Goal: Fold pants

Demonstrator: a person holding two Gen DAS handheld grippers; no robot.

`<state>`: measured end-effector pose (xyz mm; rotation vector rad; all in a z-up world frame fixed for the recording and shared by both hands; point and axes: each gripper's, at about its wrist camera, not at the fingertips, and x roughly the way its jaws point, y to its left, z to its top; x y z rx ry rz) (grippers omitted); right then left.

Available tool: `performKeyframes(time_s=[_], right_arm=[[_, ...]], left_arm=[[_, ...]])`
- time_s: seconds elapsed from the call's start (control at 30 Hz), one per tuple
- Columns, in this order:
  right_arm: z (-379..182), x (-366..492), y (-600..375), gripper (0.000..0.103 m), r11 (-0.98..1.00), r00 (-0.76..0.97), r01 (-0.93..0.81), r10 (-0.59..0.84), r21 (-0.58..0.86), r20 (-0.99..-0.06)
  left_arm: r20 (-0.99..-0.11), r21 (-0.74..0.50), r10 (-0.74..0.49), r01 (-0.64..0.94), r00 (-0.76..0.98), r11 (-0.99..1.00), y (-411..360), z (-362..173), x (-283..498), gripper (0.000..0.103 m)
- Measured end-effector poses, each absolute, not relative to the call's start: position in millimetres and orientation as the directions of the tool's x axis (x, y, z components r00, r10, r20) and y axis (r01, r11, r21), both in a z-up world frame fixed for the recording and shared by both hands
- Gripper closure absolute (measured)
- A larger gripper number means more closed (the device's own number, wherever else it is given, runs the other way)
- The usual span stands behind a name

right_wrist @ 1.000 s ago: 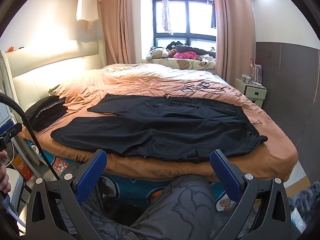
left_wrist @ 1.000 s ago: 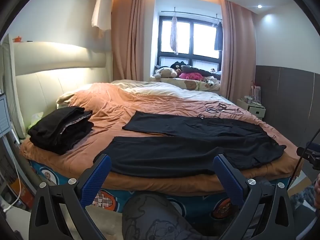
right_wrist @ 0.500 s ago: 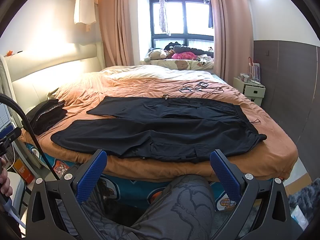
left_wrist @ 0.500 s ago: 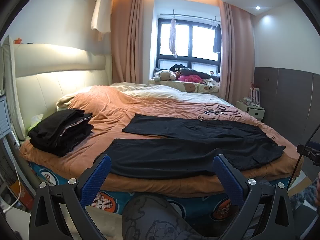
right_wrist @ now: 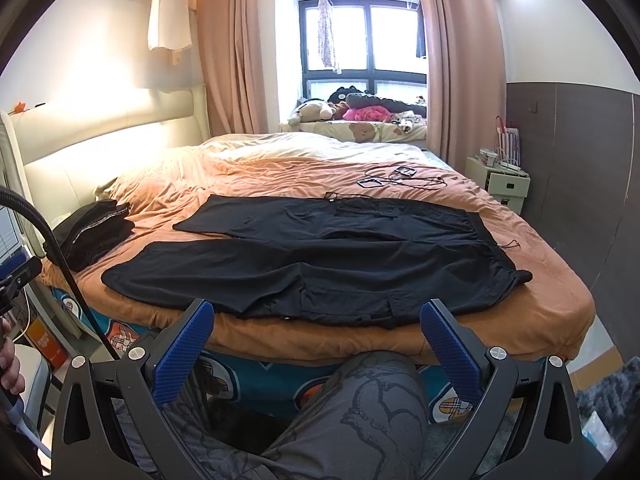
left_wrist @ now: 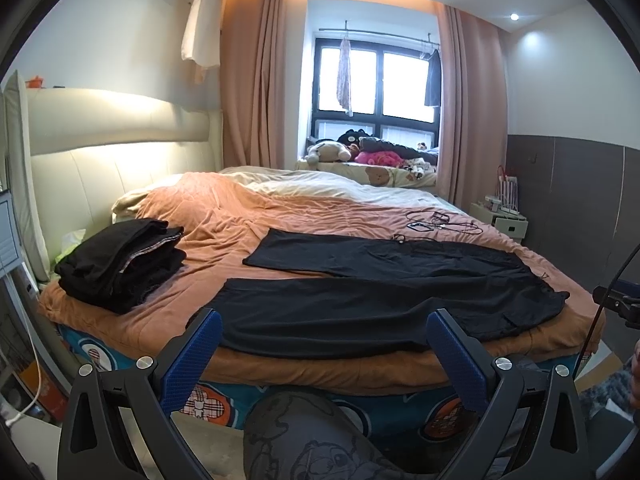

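- Black pants point(left_wrist: 384, 300) lie flat and unfolded on the orange bed cover point(left_wrist: 224, 224), mid-frame in both views.
- Long axis runs left-right across the frame: waistband at right, 2 leg hems pointing left.
- Legs are splayed in a narrow V; the near leg lies along the bed's front edge, the far leg angles toward upper left.
- Drawstring end trails off the waistband at right point(right_wrist: 512, 245).
- Left gripper point(left_wrist: 320, 356): jaws wide apart, empty, hovering below the bed edge, not touching the cloth.
- Right gripper point(right_wrist: 316, 346): jaws wide apart, empty, also short of the pants.
- Stack of folded black clothes point(left_wrist: 120, 264) sits at frame left, apart from the pants.
- Cables point(right_wrist: 396, 176) lie on the cover beyond the pants, upper right.
- Person's knee in patterned trousers point(right_wrist: 360, 408) is at bottom centre.
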<state>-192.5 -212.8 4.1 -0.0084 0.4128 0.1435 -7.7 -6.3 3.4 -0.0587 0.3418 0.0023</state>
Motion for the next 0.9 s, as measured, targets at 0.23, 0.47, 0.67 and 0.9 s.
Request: performKeyframes(time_s=[0.23, 0.47, 0.67, 0.9], right_arm=[[4.3, -193.5, -213.9, 0.000, 0.992, 0.910, -0.122, 0.122, 0.023, -0.397], [4.6, -194.9, -215.3, 0.000, 0.992, 0.911, -0.120, 0.123, 0.032, -0.393], [3.9, -195.1, -217.9, 0.000, 0.991, 0.909, -0.126, 0.131, 0.038, -0.396], [4.1, -194.8, -220.1, 0.000, 0.990, 0.908, -0.135, 0.139, 0.038, -0.395]], left_arm=[[-0.335, -0.056, -0.007, -0.013, 0.942, 0.998, -6.8, 3.8, -7.4, 0.000], [-0.335, -0.057, -0.006, -0.014, 0.942, 0.998, -6.4, 3.4, -7.9, 0.000], [-0.335, -0.056, -0.008, -0.011, 0.942, 0.998, -7.7, 2.8, -8.1, 0.000], [-0.336, -0.057, -0.010, -0.009, 0.942, 0.998, -8.5, 2.7, -8.6, 0.000]])
